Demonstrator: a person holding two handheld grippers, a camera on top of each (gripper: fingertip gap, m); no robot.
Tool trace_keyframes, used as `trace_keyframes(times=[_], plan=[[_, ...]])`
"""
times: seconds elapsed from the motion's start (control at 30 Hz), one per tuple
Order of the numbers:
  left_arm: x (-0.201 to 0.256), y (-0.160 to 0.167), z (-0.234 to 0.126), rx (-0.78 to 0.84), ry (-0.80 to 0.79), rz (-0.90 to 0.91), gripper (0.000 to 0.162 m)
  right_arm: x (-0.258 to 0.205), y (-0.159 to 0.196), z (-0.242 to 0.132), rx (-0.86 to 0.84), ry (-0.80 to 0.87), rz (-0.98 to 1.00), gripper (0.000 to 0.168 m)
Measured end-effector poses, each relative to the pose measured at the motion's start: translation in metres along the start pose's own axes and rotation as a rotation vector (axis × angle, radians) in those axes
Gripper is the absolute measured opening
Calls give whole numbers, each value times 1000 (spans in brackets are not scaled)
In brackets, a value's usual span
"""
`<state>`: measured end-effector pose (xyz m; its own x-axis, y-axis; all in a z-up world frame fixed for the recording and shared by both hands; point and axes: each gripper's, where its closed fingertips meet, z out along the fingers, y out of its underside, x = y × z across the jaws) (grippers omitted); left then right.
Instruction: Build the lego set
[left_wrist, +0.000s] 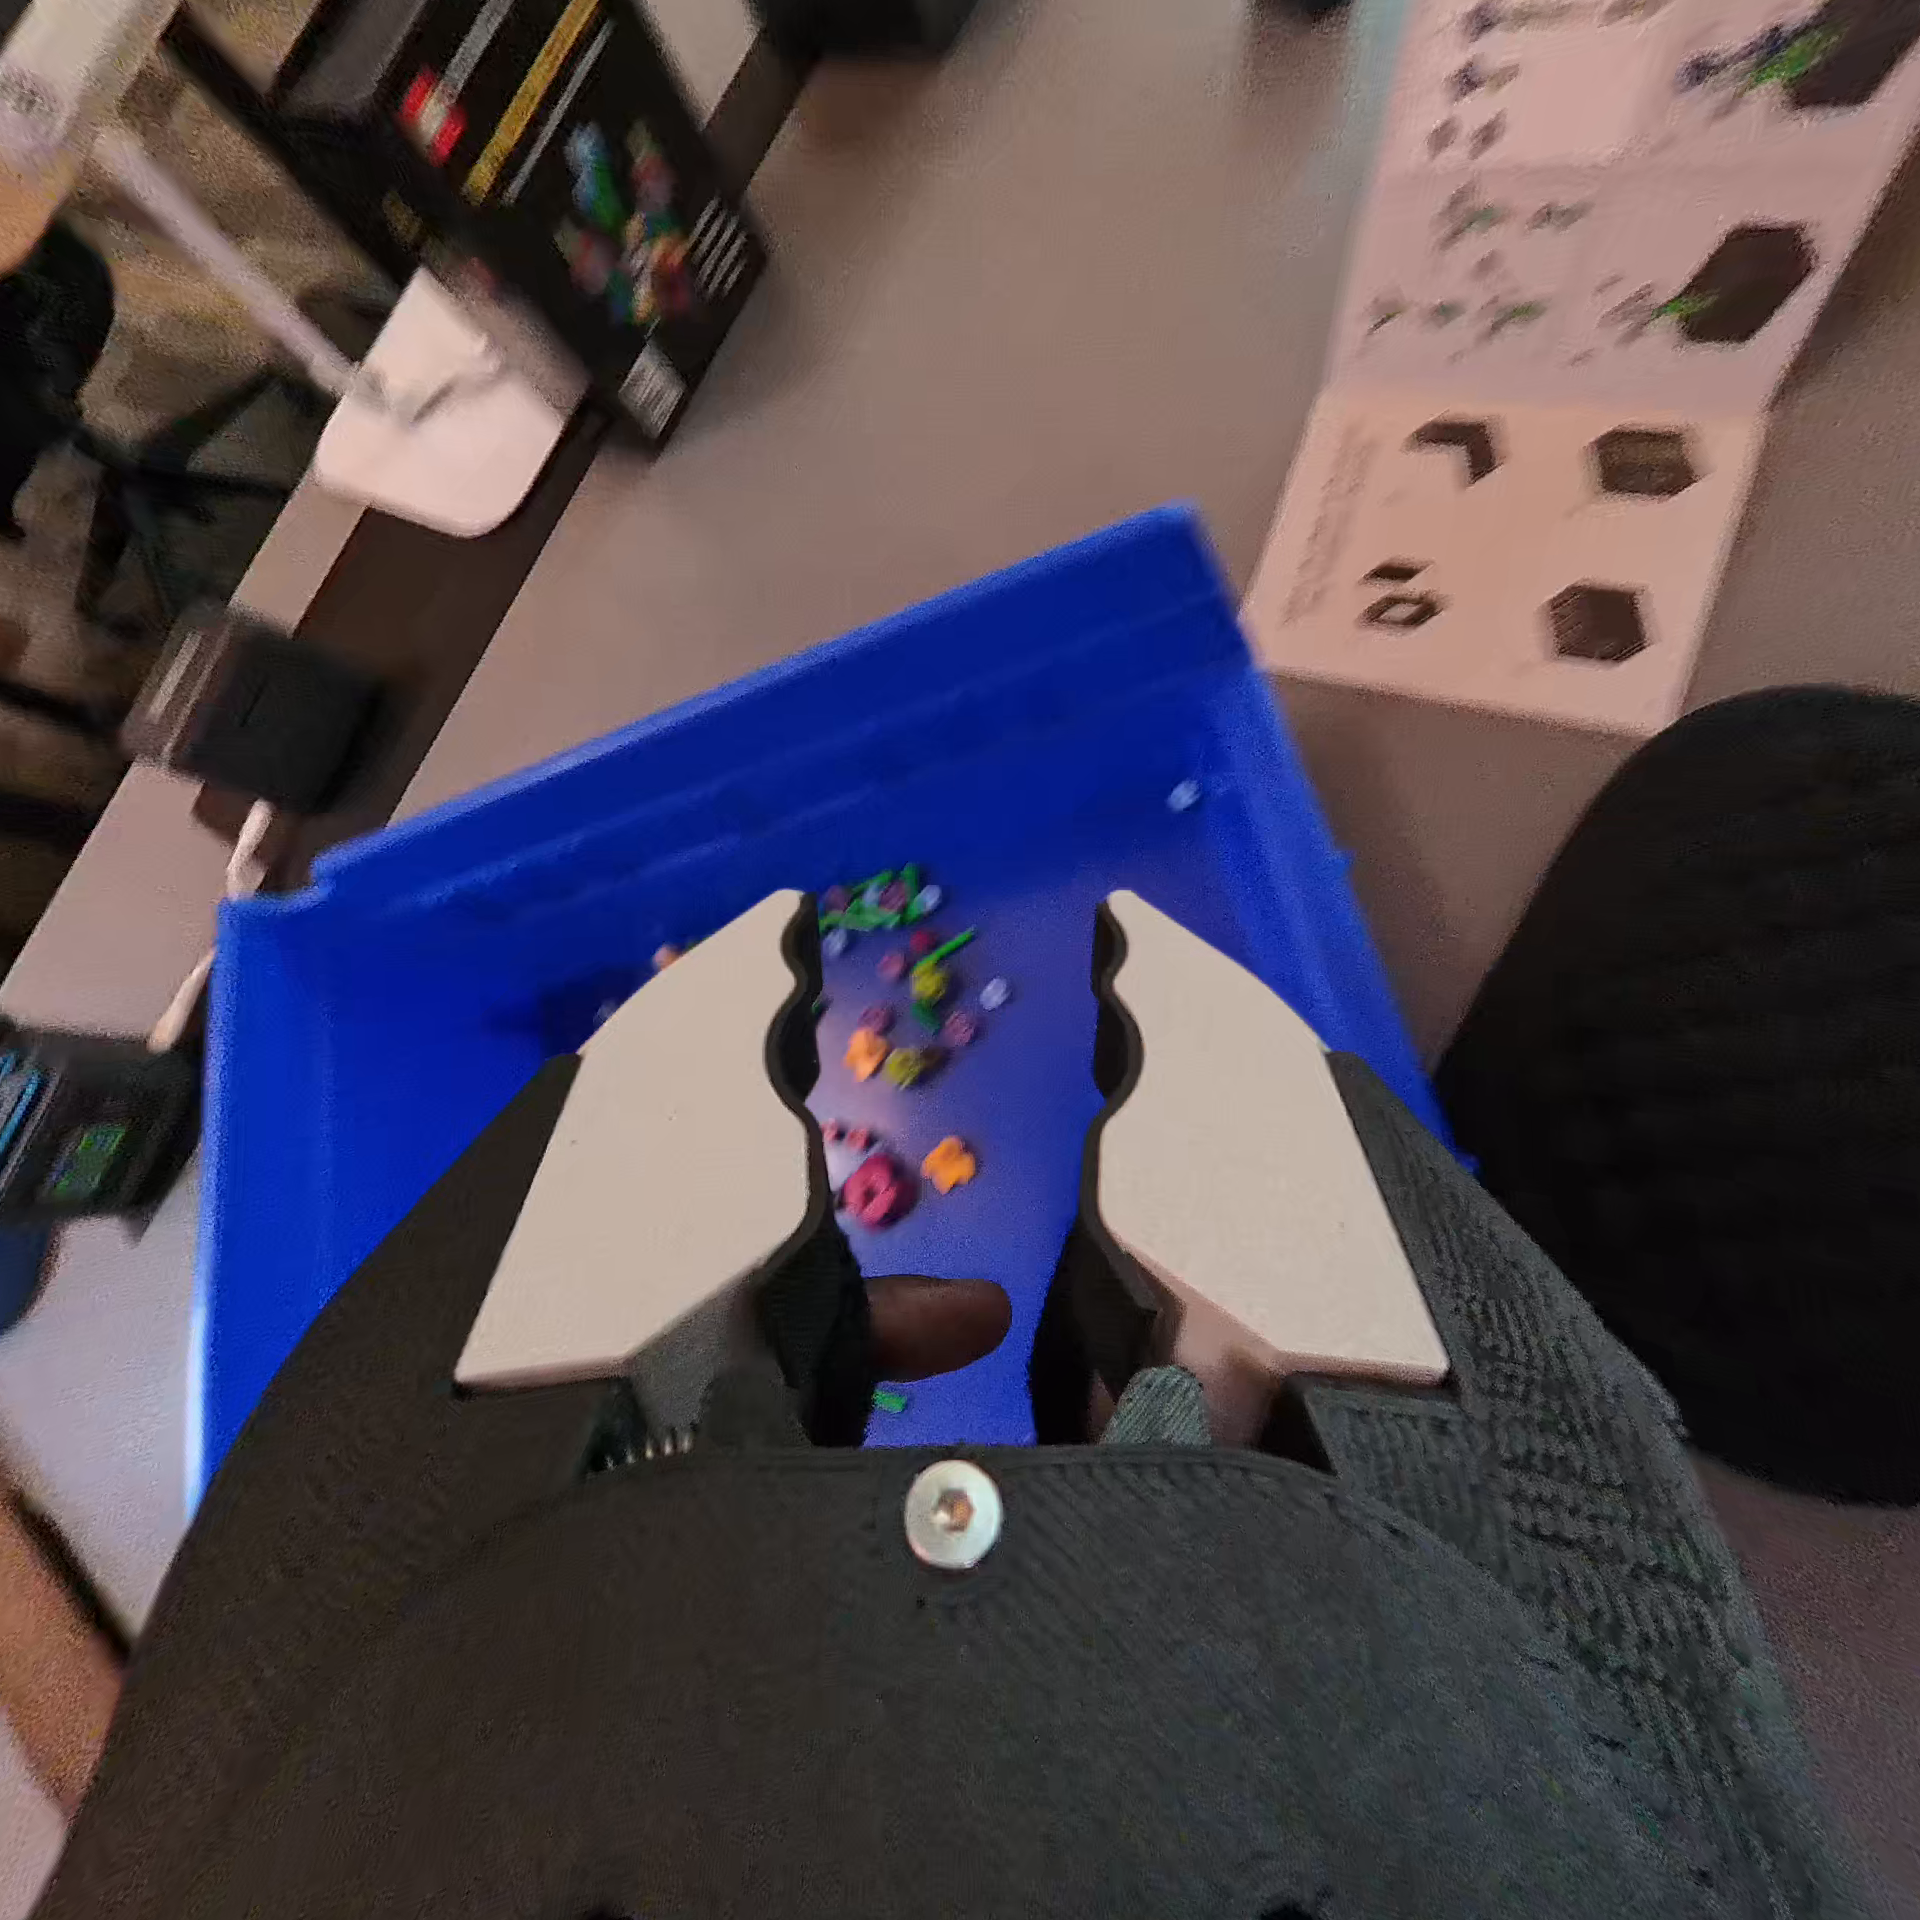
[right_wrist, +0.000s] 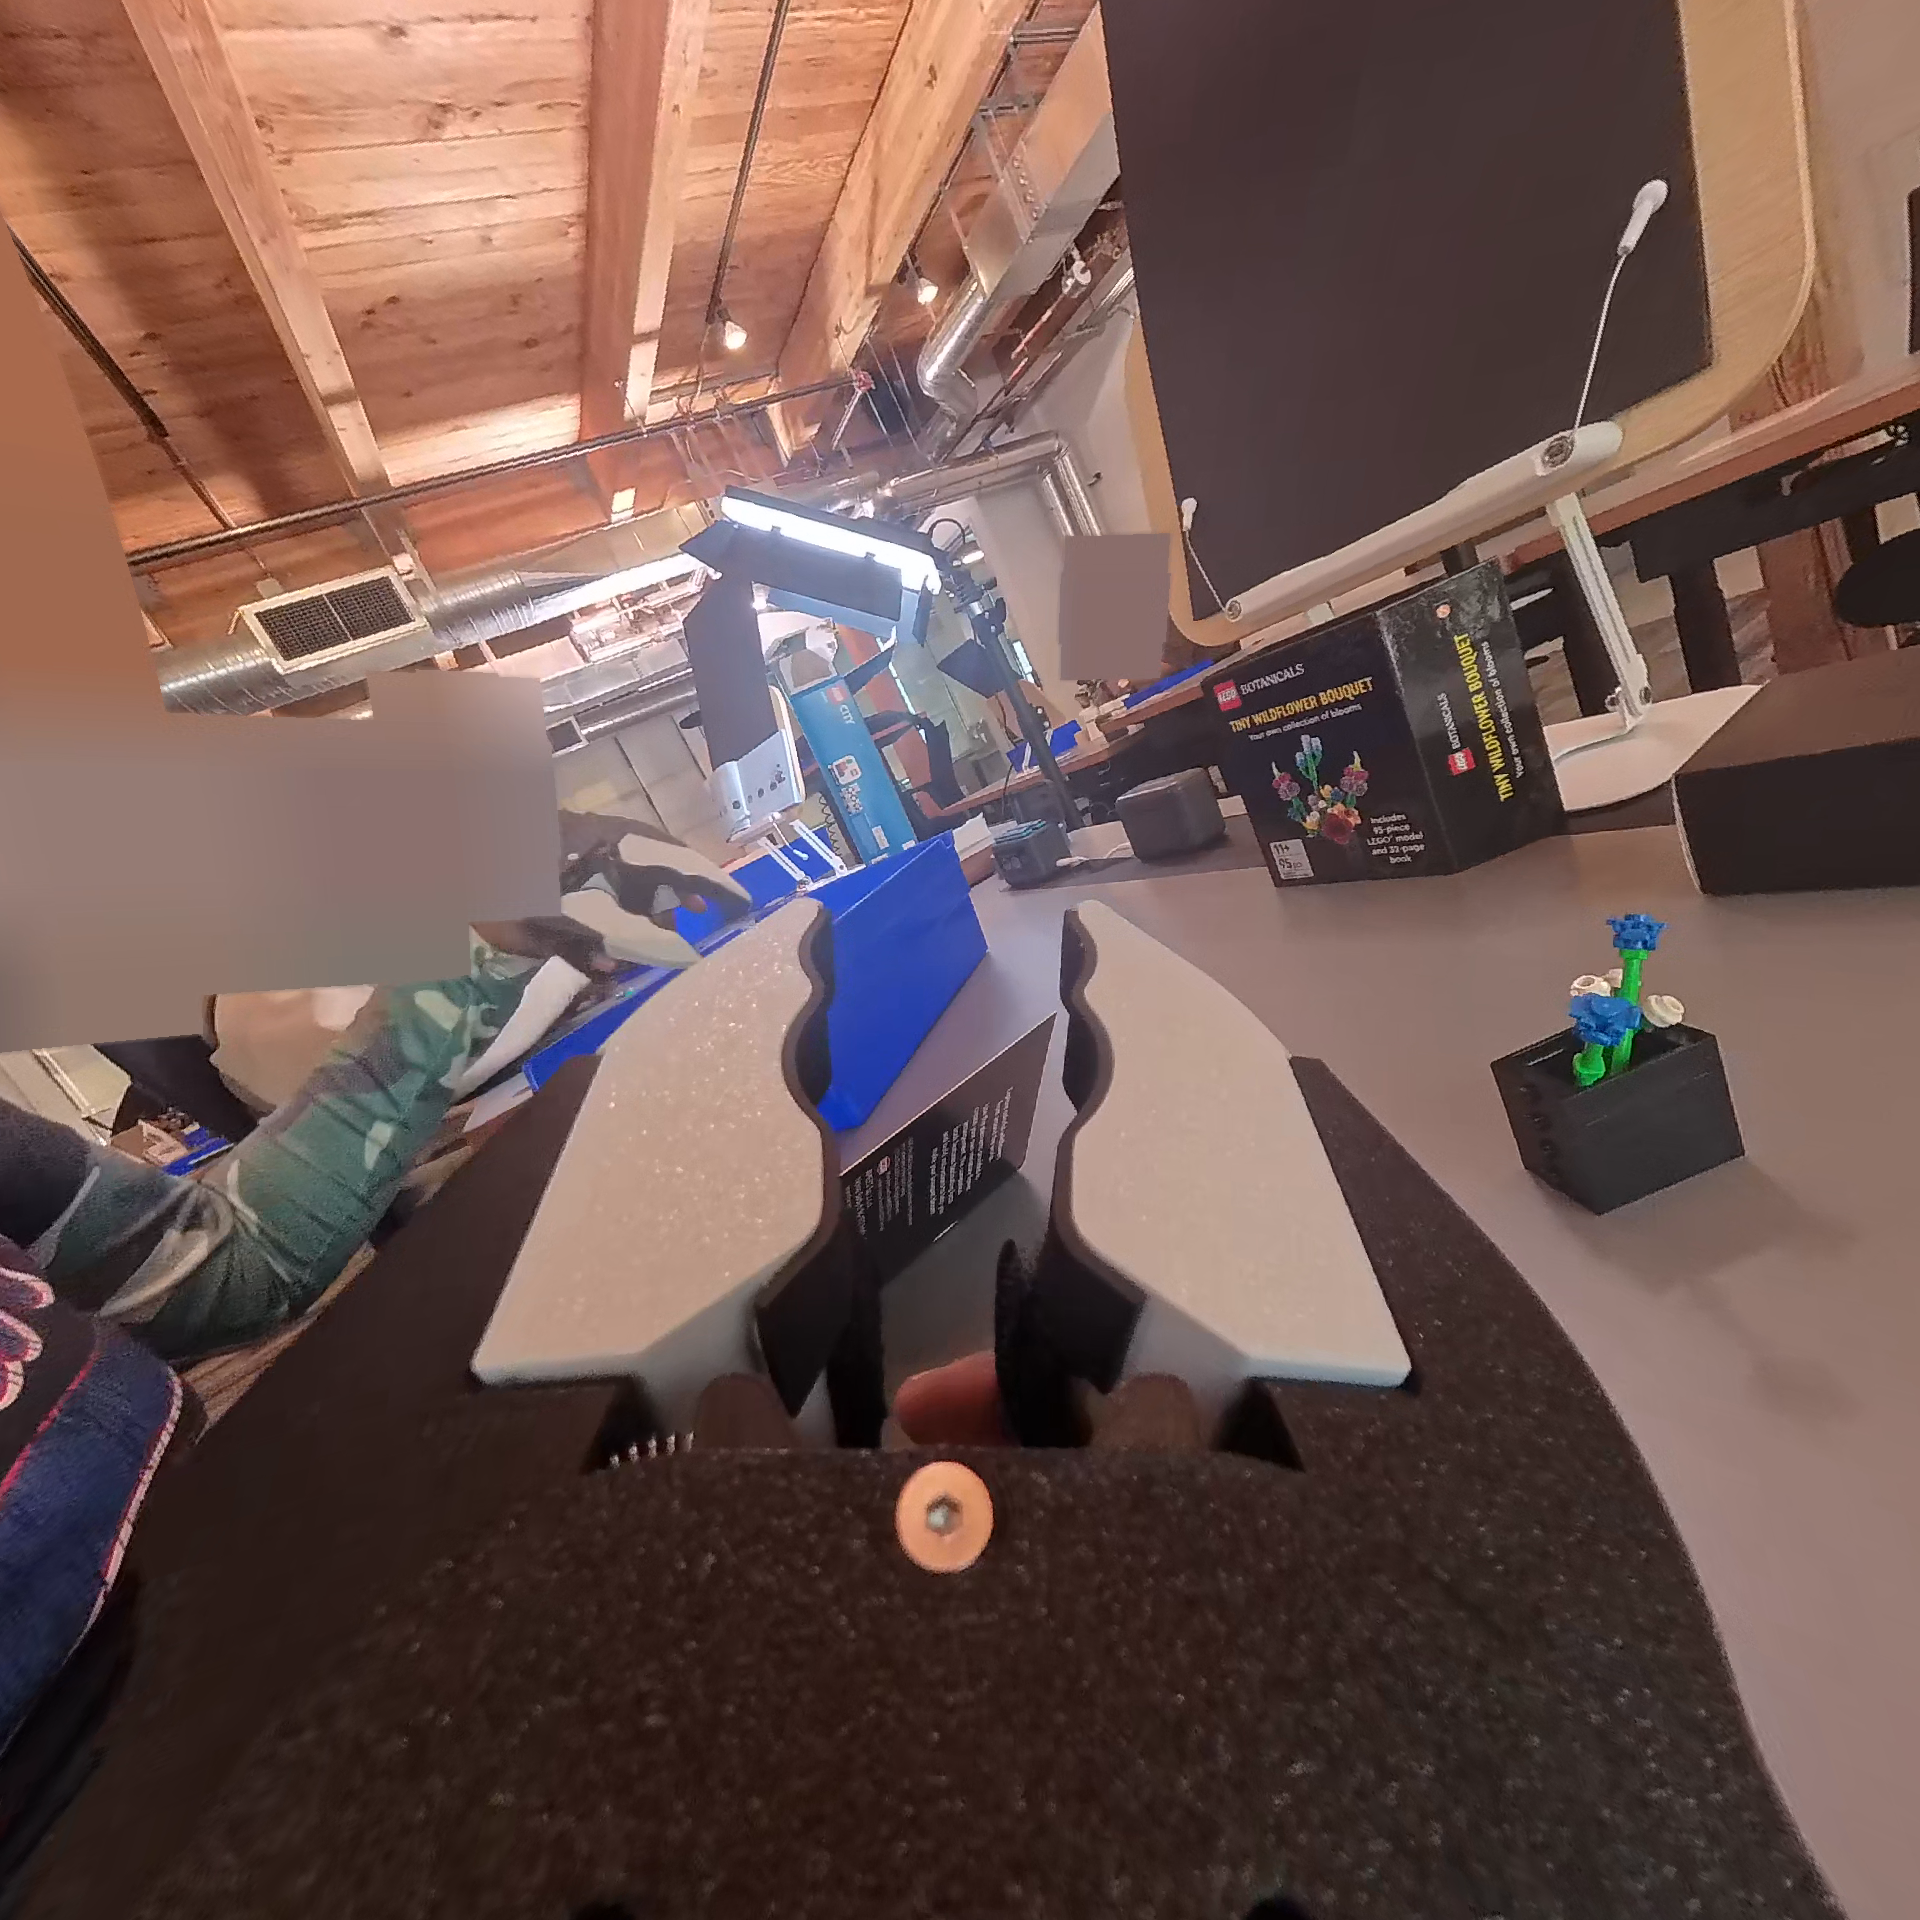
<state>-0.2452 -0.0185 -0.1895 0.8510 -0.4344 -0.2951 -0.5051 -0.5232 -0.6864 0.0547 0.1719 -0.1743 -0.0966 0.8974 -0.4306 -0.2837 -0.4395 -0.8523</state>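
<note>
My left gripper is open and empty, hovering above a blue bin. The bin holds several small loose lego pieces in pink, orange, green and white. My right gripper is open and empty, held low over the grey table, pointing toward the blue bin and an instruction booklet. A black lego pot with blue and white flowers on green stems stands on the table to the right of my right gripper. The left gripper also shows in the right wrist view, over the bin.
The open instruction booklet lies beyond the bin at the upper right. The black lego set box stands at the back of the table, also in the left wrist view. A black box and a white lamp base are far right. The left gripper's tips are roughly 35 cm from the right gripper's. The black lego pot is about 12 cm from my right fingertips and 40 cm from my left.
</note>
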Motion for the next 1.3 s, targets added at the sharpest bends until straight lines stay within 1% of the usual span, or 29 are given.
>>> trace_keyframes(times=[0.03,0.07,0.2,0.27,0.37,0.53,0.67,0.83,1.0,1.13,1.23,1.3], plan=[[-13,12,-4,-32,-12,-17,54,0,0,-1,4,0,0,42],[-19,21,-8,-53,9,-17,58,0,-1,-1,9,2,0,42],[-8,38,-13,-48,195,58,75,2,-3,-3,21,11,13,42],[-1,43,-13,-62,265,78,79,3,-4,-3,25,16,20,42],[8,47,-6,-89,315,90,79,5,-4,-3,27,15,38,43],[13,58,11,-221,305,169,79,4,-6,-4,36,14,24,44],[7,54,22,-218,295,167,78,4,-8,-6,53,18,19,43],[0,61,30,-266,285,173,77,5,-8,-6,54,20,34,43],[-12,78,35,-352,243,207,69,6,-8,-6,54,19,42,43],[-15,86,39,-390,261,178,65,6,-7,-6,47,17,48,43],[-13,87,44,-393,278,162,61,7,-7,-6,49,24,46,42],[-13,81,47,-376,255,158,60,4,-4,-5,12,21,53,39]])
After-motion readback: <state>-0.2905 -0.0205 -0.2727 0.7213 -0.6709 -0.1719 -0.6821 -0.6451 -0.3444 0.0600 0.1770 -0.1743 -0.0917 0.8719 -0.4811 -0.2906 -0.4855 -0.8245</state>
